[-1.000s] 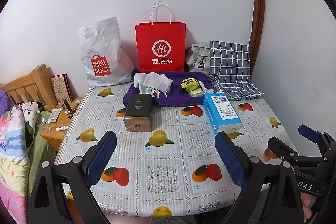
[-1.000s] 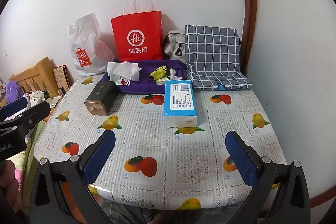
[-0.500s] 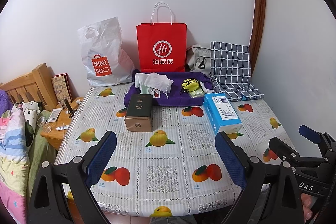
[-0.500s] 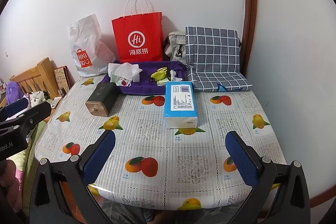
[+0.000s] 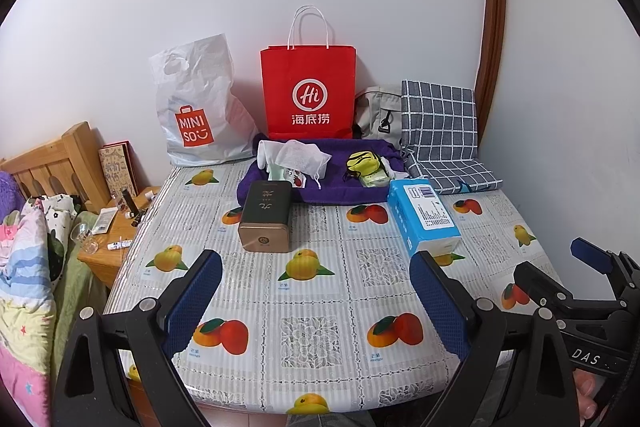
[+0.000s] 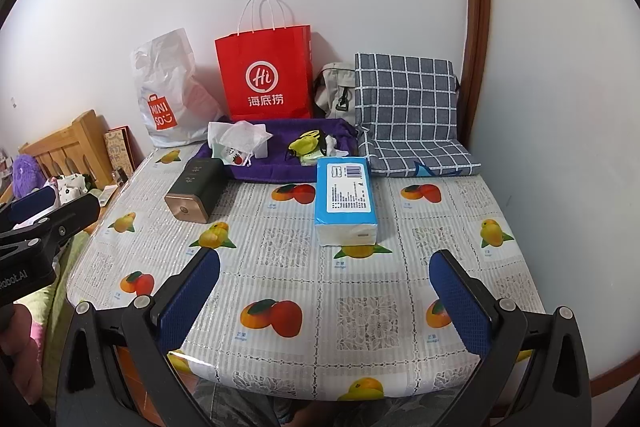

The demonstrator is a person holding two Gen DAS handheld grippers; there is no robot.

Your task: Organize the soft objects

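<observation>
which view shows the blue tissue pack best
The right wrist view: the blue tissue pack lies near the middle, straight ahead between the open fingers, its label and white end fully visible. The left wrist view shows the pack off to the right and angled, so its label looks skewed.

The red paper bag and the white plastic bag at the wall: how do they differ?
The red paper bag stands stiff and square with thin white loop handles; the white plastic bag is crumpled with a punched handle hole. Red carries a white "Hi" logo, white an orange MINISO one. Both stand against the wall.
</observation>
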